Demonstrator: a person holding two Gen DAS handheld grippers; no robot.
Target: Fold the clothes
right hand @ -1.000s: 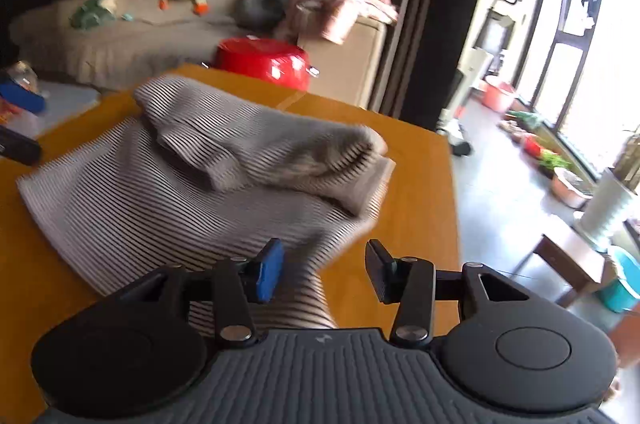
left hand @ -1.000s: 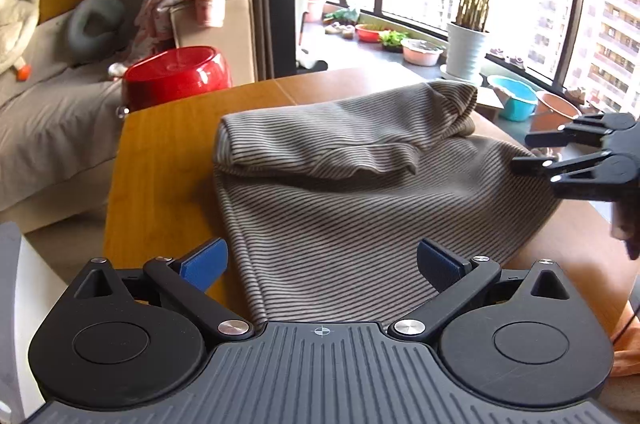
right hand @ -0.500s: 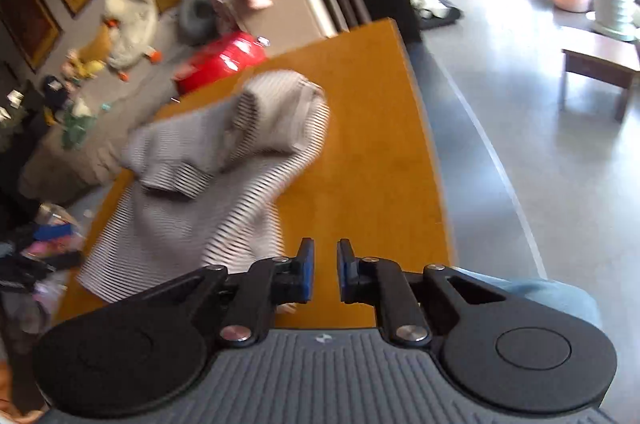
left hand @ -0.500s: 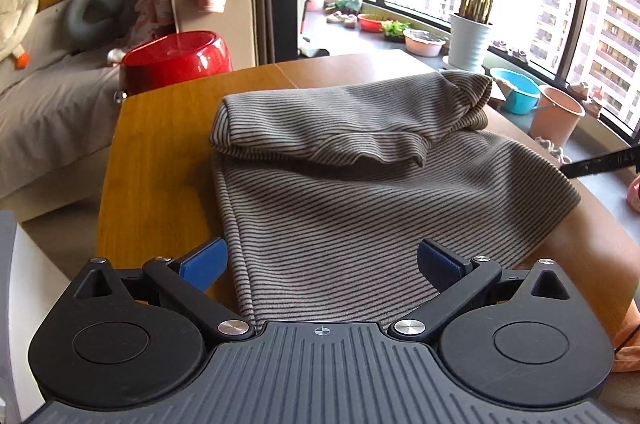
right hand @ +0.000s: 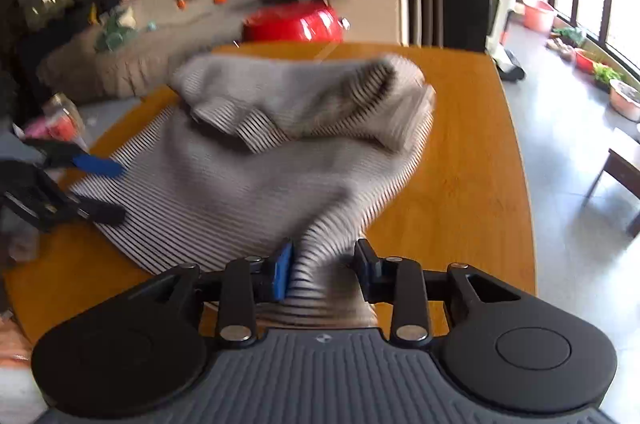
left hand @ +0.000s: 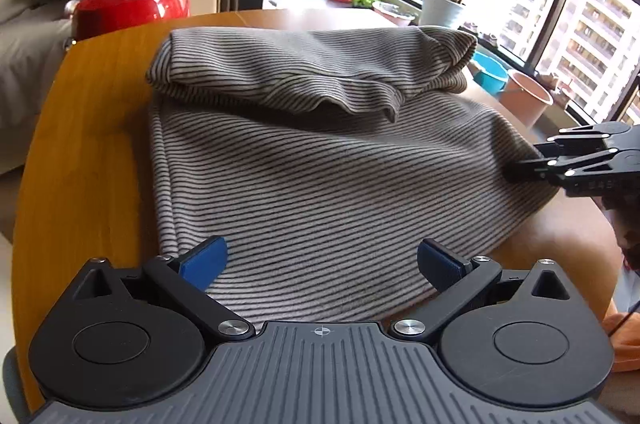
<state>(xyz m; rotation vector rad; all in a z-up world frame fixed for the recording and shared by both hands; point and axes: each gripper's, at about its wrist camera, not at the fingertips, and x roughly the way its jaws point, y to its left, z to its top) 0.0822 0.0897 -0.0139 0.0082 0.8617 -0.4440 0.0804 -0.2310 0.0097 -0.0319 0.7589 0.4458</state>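
Observation:
A grey striped garment lies on the wooden table, its far part folded back over itself into a thick roll. My left gripper is open wide just over the garment's near hem, nothing between its blue pads. In the right wrist view it shows at the cloth's left corner, fingers spread. My right gripper has a bunched corner of the garment between its jaws, which are opening; the blue pad touches the cloth, the other stands just off it. In the left wrist view it is at the cloth's right edge.
A red pot stands past the table's far left edge, in front of a sofa with toys and pink clothes. Buckets and a potted plant stand by the window. A low stool is on the floor to the right.
My right gripper swung back to the garment's corner and went from nearly shut to partly open around the cloth. My left gripper sank closer to the near hem, still open.

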